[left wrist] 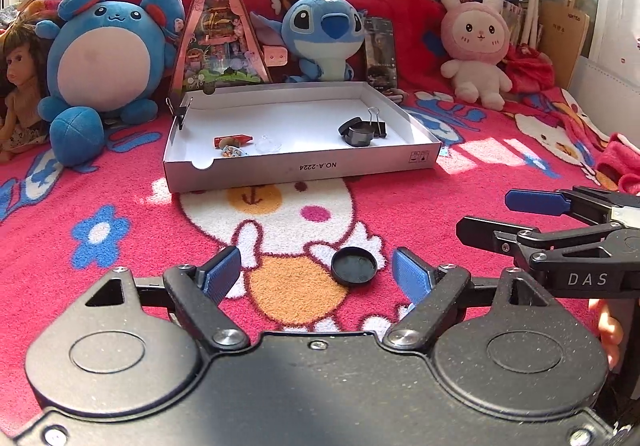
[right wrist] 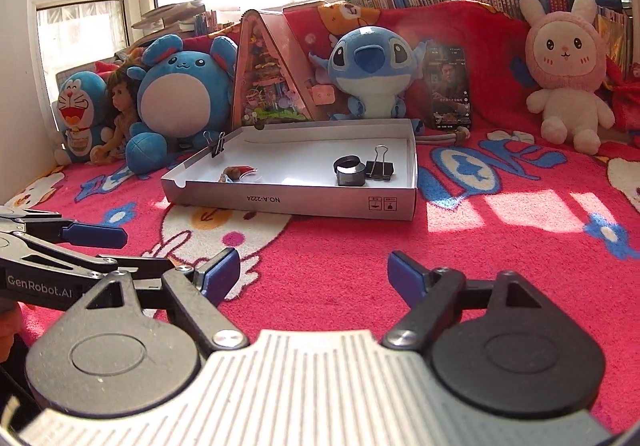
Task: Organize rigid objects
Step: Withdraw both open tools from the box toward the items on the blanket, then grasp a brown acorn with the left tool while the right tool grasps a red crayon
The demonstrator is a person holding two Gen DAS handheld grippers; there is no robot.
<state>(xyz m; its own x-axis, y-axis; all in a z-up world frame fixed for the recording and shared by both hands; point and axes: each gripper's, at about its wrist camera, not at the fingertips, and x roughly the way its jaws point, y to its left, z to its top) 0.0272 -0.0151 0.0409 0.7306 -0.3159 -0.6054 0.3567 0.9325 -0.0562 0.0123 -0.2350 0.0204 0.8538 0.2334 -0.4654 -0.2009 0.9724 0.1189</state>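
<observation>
nearest the lens, left gripper (left wrist: 316, 274) with blue pads spread apart, nothing clamped; black round lid (left wrist: 354, 265) lies on the red blanket (left wrist: 440, 214) between and just ahead of them. right gripper (right wrist: 314, 272), jaws likewise apart and empty, over bare blanket; its side arm reads "das", the left one's "genrobot.ai". both point slightly downward toward the white box (left wrist: 300, 166), printed "no.a-2224". inside: black round tin (left wrist: 358, 132) touching a black binder clip (left wrist: 378, 124), a clear small dish (left wrist: 269, 144), red and small mixed pieces (left wrist: 232, 144). second binder clip (right wrist: 216, 144) grips the box's left rim.
</observation>
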